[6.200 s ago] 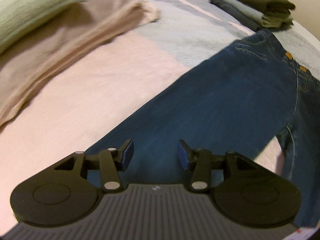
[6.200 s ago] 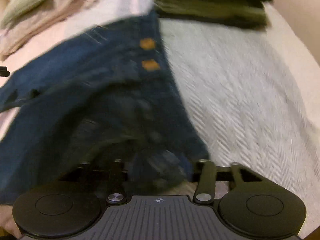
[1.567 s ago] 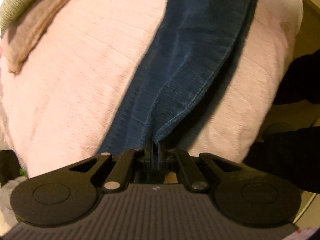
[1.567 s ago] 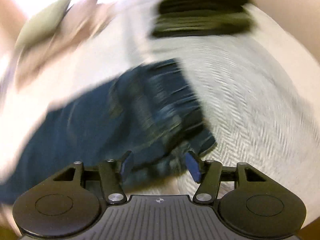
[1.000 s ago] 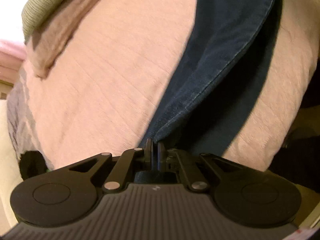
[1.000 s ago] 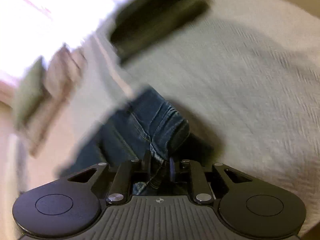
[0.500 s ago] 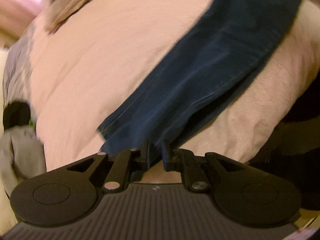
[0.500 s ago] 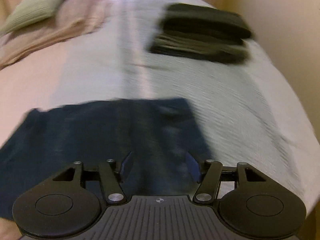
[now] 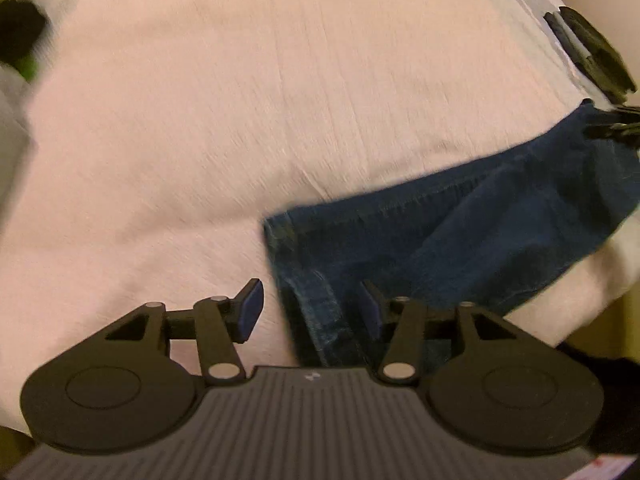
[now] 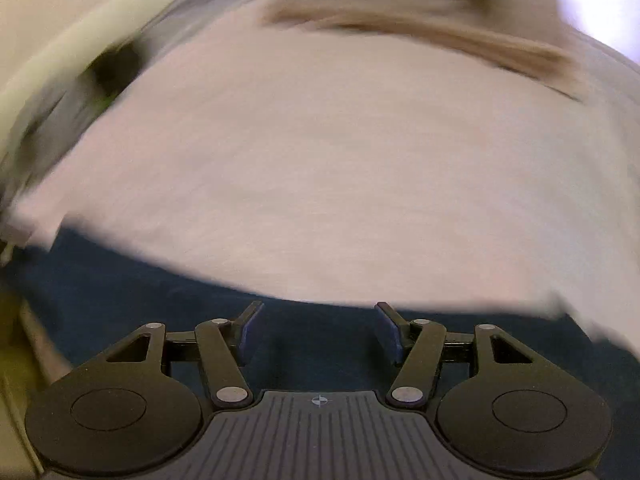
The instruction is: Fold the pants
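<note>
Dark blue jeans [image 9: 460, 236] lie folded lengthwise on the pink bedspread [image 9: 224, 120], their hem end close to me in the left wrist view. My left gripper [image 9: 310, 312] is open just above that hem, with nothing between its fingers. In the blurred right wrist view the jeans [image 10: 160, 312] stretch across the bottom of the frame, and my right gripper [image 10: 318, 332] hangs open over them, holding nothing. The tip of the right gripper [image 9: 612, 124] shows at the jeans' far end in the left wrist view.
A stack of folded dark clothes [image 9: 592, 48] lies at the far right of the bed. A beige blanket [image 10: 420, 20] lies at the head of the bed. Dark and grey items [image 9: 16, 40] sit beyond the bed's left edge. The bed edge runs along the lower right.
Both grippers were shut on the jeans a second ago; both have let go and stand open. The jeans now lie flat, folded leg on leg. The right gripper has swung round to face the pillows.
</note>
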Tool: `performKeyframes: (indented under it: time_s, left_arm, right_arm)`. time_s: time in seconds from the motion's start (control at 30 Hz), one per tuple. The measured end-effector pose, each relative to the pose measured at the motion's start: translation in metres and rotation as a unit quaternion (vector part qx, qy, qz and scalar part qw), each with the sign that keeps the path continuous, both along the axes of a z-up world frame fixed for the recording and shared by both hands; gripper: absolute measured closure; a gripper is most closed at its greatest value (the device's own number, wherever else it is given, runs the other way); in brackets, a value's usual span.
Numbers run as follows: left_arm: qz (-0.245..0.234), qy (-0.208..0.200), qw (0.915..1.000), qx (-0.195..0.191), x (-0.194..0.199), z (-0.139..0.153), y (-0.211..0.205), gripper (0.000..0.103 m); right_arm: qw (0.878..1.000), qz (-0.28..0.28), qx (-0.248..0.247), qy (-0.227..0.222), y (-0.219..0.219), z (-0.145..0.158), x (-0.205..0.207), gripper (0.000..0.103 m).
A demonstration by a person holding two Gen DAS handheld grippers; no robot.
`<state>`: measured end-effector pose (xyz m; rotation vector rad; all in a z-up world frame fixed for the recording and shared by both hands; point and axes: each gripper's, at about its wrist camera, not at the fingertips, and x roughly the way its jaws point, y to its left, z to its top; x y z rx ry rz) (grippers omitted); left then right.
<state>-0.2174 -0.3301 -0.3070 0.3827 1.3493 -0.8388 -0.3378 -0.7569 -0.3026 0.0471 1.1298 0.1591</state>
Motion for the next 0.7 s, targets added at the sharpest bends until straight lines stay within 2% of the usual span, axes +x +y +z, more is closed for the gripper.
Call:
performKeyframes:
  time_s: [0.07, 0.1, 0.13, 0.2, 0.23, 0.3, 0.37, 0.4, 0.43, 0.5, 0.57, 0.63, 0.7]
  left_arm:
    - [-0.011, 0.031, 0.9995, -0.004, 0.000, -0.014, 0.000, 0.065]
    - [-0.021, 0.038, 0.9990, -0.009, -0.004, -0.017, 0.001, 0.081]
    - [-0.029, 0.034, 0.9989, -0.008, -0.008, -0.016, 0.002, 0.093]
    - [-0.041, 0.013, 0.9988, -0.025, -0.017, -0.006, 0.008, 0.095]
    - [-0.042, -0.013, 0.9982, -0.041, -0.022, 0.006, 0.012, 0.095]
    - [-0.034, -0.082, 0.9918, -0.092, -0.027, 0.042, 0.021, 0.096]
    - [-0.019, -0.129, 0.9817, -0.139, -0.030, 0.072, 0.032, 0.098]
    - [-0.009, -0.143, 0.9800, -0.138, -0.032, 0.075, 0.037, 0.099]
    - [0.002, -0.131, 0.9839, -0.121, -0.031, 0.067, 0.040, 0.099]
    - [0.019, -0.094, 0.9937, -0.058, -0.029, 0.035, 0.047, 0.098]
    - [0.014, -0.084, 0.9963, -0.009, -0.032, 0.012, 0.051, 0.098]
    - [0.017, -0.093, 0.9955, 0.004, -0.035, 0.006, 0.052, 0.096]
    - [0.033, -0.096, 0.9947, -0.016, -0.033, 0.009, 0.049, 0.093]
  right_arm:
    - [0.994, 0.094, -0.044, 0.019, 0.024, -0.015, 0.020, 0.046]
    - [0.989, 0.131, -0.061, 0.031, 0.032, -0.022, 0.025, 0.046]
    - [0.981, 0.169, -0.077, 0.047, 0.040, -0.031, 0.031, 0.046]
    - [0.967, 0.225, -0.093, 0.077, 0.048, -0.048, 0.038, 0.046]
    - [0.962, 0.240, -0.099, 0.081, 0.052, -0.049, 0.040, 0.046]
    - [0.963, 0.239, -0.107, 0.059, 0.039, -0.044, 0.041, 0.046]
    - [0.974, 0.206, -0.087, 0.037, 0.028, -0.033, 0.040, 0.046]
    - [0.979, 0.187, -0.070, 0.035, 0.022, -0.032, 0.038, 0.046]
    - [0.983, 0.172, -0.057, 0.040, 0.017, -0.034, 0.035, 0.046]
    - [0.983, 0.161, -0.063, 0.056, 0.016, -0.045, 0.028, 0.045]
    - [0.981, 0.160, -0.080, 0.069, 0.014, -0.058, 0.018, 0.046]
    - [0.984, 0.144, -0.081, 0.067, 0.010, -0.064, 0.011, 0.045]
    - [0.987, 0.122, -0.084, 0.068, 0.006, -0.067, 0.007, 0.045]
